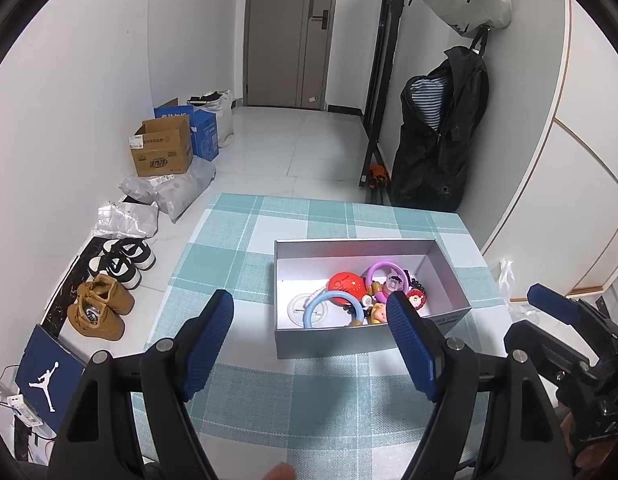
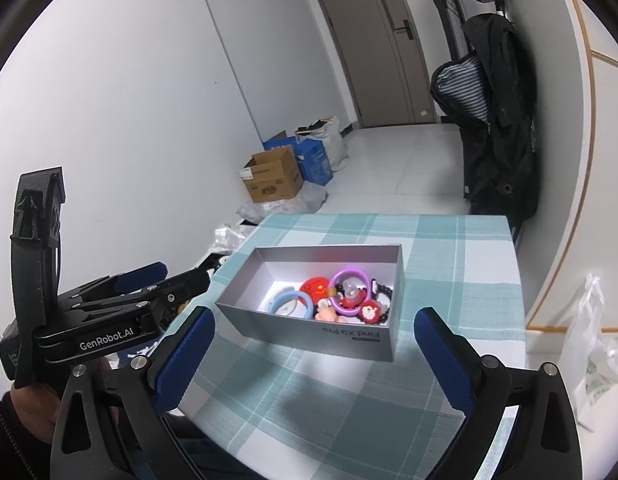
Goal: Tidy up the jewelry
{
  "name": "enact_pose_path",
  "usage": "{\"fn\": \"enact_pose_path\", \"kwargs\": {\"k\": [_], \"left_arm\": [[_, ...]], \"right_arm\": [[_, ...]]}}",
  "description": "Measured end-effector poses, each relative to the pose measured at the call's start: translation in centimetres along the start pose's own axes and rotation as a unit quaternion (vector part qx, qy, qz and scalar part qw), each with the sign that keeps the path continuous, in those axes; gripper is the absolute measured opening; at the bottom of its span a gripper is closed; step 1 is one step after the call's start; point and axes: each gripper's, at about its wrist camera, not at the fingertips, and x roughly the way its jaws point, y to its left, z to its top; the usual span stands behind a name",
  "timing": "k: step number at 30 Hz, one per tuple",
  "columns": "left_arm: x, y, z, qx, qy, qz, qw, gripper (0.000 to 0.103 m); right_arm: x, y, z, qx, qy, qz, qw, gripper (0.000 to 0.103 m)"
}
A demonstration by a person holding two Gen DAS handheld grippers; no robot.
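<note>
A grey open box (image 1: 333, 338) (image 2: 309, 334) stands on the checked tablecloth (image 1: 245, 264) (image 2: 449, 264). Inside lie a blue ring (image 1: 315, 306) (image 2: 283, 300), a purple ring (image 1: 379, 268) (image 2: 341, 278), a red round badge (image 1: 347, 286) (image 2: 315, 286), a small doll figure (image 1: 377, 314) (image 2: 327, 314), a Santa charm (image 2: 368, 312) and dark beads (image 2: 383, 290). My left gripper (image 1: 311, 308) hovers open just before the box, empty. My right gripper (image 2: 315, 328) is open too, empty, short of the box's near wall. The left gripper's body (image 2: 109, 316) shows at the left of the right wrist view.
Shoes (image 1: 103, 306), cardboard boxes (image 1: 161, 152) and plastic bags (image 1: 169, 192) line the floor left of the table. A dark coat (image 1: 441, 132) hangs at the right. A plastic bag (image 2: 597, 344) lies off the table's right edge. A door (image 1: 289, 32) stands behind.
</note>
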Motion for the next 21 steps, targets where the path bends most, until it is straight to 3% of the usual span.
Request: {"fn": "enact_pose_path", "kwargs": {"k": [21], "left_arm": [[-0.60,-0.03,0.20,-0.003,-0.011,-0.011,0.9999,0.075]], "right_arm": [[0.20,-0.58,-0.10,0.013,0.008,-0.006,1.000,0.101]]}}
